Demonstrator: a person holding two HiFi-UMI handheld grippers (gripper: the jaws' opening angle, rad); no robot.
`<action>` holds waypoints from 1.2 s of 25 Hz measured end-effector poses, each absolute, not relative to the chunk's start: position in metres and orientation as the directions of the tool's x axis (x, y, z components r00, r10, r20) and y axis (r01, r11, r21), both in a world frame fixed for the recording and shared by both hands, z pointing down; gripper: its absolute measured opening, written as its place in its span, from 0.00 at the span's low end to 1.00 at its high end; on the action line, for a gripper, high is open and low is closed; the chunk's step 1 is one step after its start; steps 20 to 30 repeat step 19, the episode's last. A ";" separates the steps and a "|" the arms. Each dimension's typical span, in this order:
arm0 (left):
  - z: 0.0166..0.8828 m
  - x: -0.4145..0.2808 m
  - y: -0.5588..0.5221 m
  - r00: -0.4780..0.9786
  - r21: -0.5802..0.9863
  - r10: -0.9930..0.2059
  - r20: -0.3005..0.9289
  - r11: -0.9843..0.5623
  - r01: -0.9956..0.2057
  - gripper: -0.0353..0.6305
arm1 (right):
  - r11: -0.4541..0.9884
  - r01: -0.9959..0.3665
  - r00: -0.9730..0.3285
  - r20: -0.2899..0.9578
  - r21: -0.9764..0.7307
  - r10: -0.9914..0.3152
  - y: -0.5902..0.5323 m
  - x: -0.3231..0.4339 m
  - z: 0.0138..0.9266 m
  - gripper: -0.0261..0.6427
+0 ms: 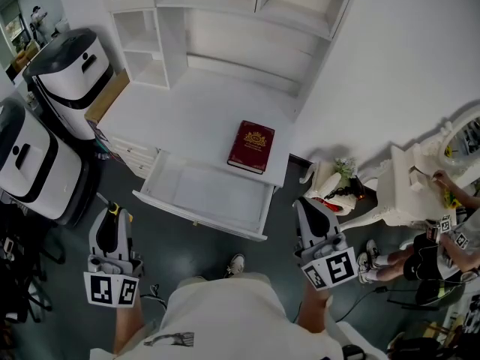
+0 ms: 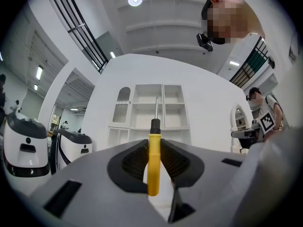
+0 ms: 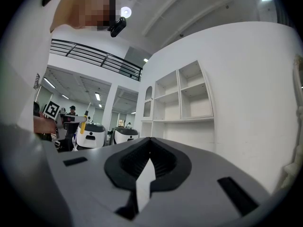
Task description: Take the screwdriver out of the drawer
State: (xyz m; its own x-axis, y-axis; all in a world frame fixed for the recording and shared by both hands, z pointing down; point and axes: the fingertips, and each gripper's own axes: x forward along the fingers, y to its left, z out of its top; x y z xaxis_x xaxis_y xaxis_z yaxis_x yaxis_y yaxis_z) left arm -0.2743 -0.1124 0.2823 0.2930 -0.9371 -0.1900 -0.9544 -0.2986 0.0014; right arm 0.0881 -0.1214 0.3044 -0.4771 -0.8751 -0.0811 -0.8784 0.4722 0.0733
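Gripped the screwdriver [image 2: 153, 167] by its yellow handle between the pads of the left gripper [image 2: 153, 148], with the black collar and metal shaft pointing up toward the centre of the left gripper view. Held it out of the drawer [image 1: 196, 217] and well apart from it, at the lower left of the head view, with only a bit of yellow showing at the gripper's front end. Had the right gripper [image 3: 149, 154] clenched on nothing, jaws together but for a thin sliver, just right of centre in the lower half of the head view. Found the drawer standing open under the front edge of the white desk [image 1: 187, 103], in the middle of that view. Saw a red book [image 1: 251, 147] lying flat on the desk just above the drawer's right end, white shelving [image 1: 225, 13] along the top, two white-and-black machines [image 1: 67, 70] at the left edge and another person [image 1: 439, 250] at the lower right
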 end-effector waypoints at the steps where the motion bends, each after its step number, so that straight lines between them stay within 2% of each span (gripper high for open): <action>1: 0.282 -0.274 -0.112 0.294 0.000 -0.937 -0.189 -0.300 -0.954 0.18 | 0.472 -0.878 -0.477 -0.080 0.073 -0.875 -0.121 0.088 0.305 0.05; 30: 0.293 -0.264 -0.114 0.306 0.001 -0.938 -0.164 -0.311 -0.951 0.18 | 0.480 -0.874 -0.485 -0.065 0.073 -0.872 -0.119 0.089 0.311 0.05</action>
